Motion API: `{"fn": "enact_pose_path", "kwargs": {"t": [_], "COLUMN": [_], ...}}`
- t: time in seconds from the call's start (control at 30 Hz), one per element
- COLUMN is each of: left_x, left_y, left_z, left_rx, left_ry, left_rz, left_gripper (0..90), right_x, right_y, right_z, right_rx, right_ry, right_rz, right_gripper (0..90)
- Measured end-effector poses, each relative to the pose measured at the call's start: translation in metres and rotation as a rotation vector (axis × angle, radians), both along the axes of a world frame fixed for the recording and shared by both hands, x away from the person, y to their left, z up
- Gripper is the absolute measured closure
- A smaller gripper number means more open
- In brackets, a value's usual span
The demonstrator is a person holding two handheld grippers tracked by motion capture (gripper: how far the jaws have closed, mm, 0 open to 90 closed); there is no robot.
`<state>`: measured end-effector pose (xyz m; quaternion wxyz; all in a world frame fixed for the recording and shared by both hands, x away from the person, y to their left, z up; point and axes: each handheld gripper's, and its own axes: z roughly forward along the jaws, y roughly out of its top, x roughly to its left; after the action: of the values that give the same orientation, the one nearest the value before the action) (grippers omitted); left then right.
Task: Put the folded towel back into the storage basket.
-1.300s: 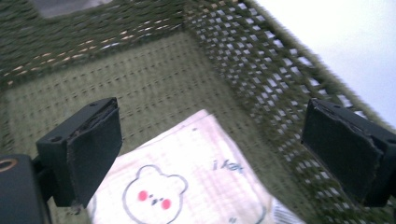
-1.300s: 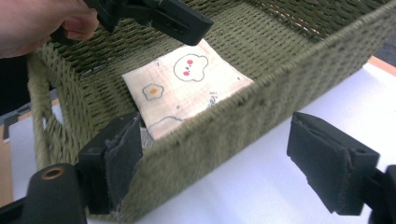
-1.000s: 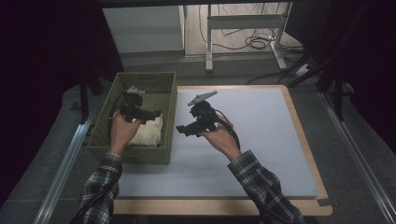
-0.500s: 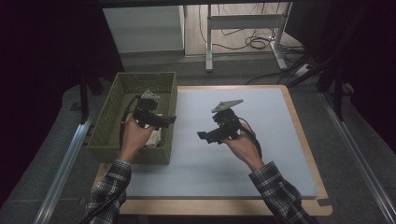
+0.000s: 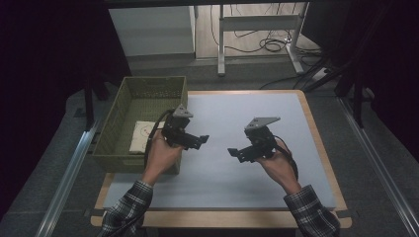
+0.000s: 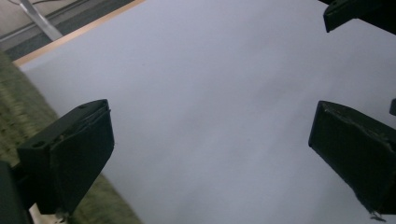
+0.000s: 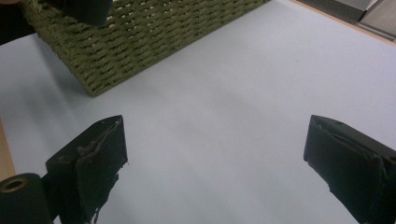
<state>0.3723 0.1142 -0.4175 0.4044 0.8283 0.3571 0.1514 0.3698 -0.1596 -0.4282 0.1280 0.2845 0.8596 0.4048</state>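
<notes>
L fingers [image 5: 201, 140] just right of basket [image 5: 129, 106], R fingers [image 5: 233, 152] well apart

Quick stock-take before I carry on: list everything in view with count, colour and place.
basket: 1, olive green woven, left edge of the table, partly overhanging
folded cloth: 1, cream with a faint print, lying inside the basket
table mat: 1, pale blue-grey, covers the tabletop
table: 1, light wood rim
desk frame: 1, white, on the floor behind the table
cables: several, black, on the floor behind
left gripper: 1, black, jaws open, by the basket's right wall
right gripper: 1, black, jaws open, over the mat
</notes>
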Motion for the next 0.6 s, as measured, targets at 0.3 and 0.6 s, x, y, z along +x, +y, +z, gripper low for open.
{"fn": "enact_pose_path", "kwargs": {"t": [0.3, 0.6], "left_x": [-0.023, -0.044], "left_y": [-0.036, -0.058], "left_z": [-0.017, -0.037], "left_rx": [-0.028, -0.041], "left_ry": [-0.005, -0.021], "left_rz": [-0.078, -0.136], "left_gripper": [0.0, 0.4], "right_x": [-0.015, -0.026], "right_y": [-0.039, -0.071], "right_z": [-0.008, -0.025], "right_rx": [0.006, 0.010], "right_ry": [0.006, 0.020], "right_rz": [-0.042, -0.090], "right_gripper": [6.2, 6.2]}}
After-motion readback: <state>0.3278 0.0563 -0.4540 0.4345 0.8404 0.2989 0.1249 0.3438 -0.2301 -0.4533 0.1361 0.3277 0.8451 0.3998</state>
